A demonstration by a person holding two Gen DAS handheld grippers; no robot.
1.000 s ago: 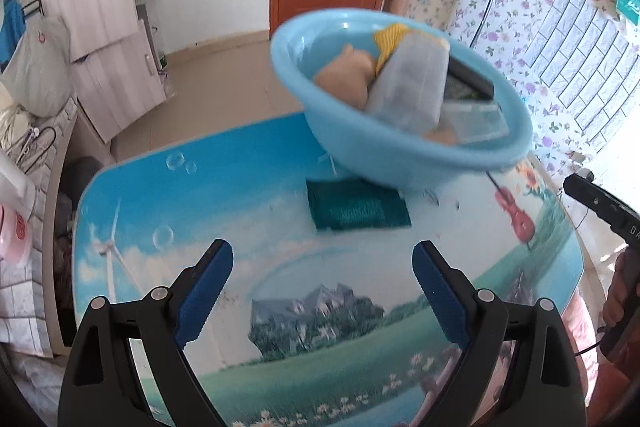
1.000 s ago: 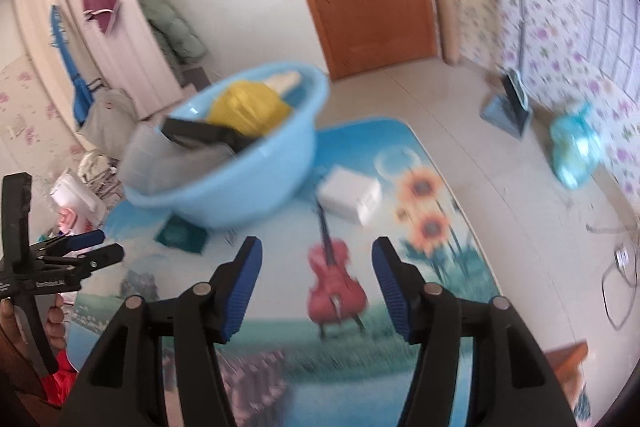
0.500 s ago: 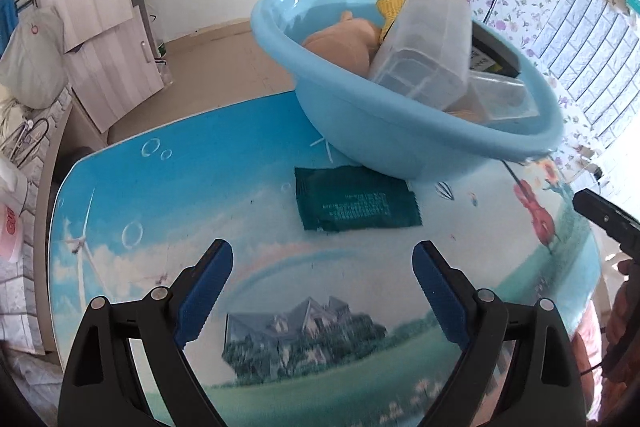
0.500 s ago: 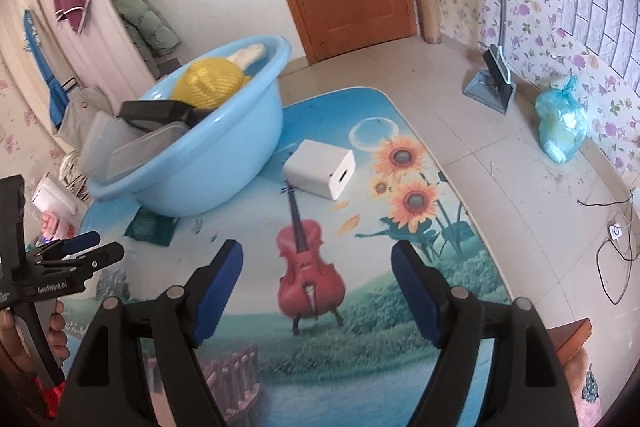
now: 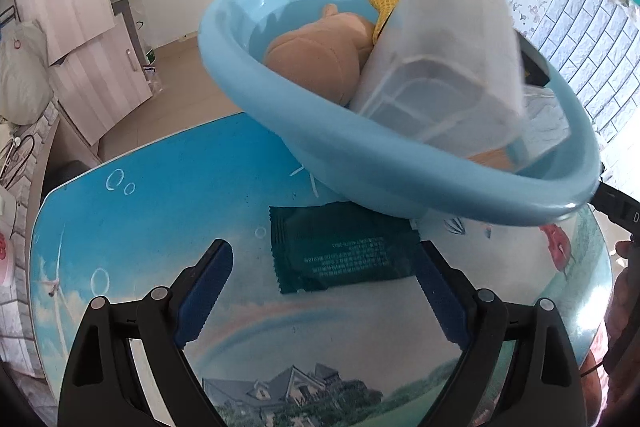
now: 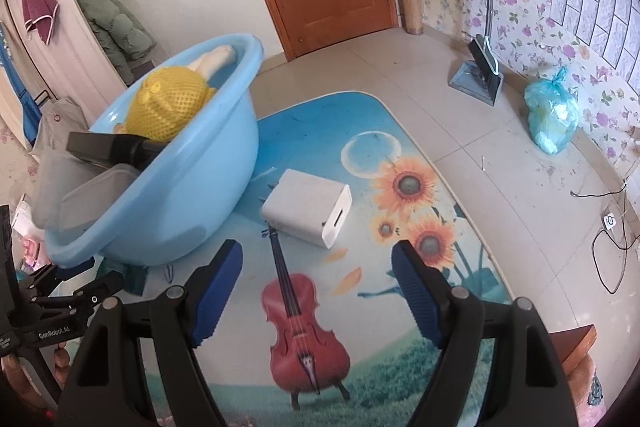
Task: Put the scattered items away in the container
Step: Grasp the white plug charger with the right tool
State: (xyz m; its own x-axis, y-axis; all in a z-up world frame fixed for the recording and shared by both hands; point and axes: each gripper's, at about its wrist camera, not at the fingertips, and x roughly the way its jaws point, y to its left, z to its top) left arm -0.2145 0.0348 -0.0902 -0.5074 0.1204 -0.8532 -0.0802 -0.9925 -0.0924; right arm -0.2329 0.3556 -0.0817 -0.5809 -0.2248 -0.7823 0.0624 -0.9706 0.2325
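My left gripper [image 5: 320,291] gapes empty around the green packet [image 5: 344,251] beside the blue basin [image 5: 280,107]; my right gripper [image 6: 316,279], also spread, faces the white box [image 6: 308,205], possibly a charger.

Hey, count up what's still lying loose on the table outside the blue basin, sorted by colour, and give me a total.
Dark green: 1, the flat packet partly under the blue basin.
White: 1, the box beside the basin.
Total: 2 items on the table.
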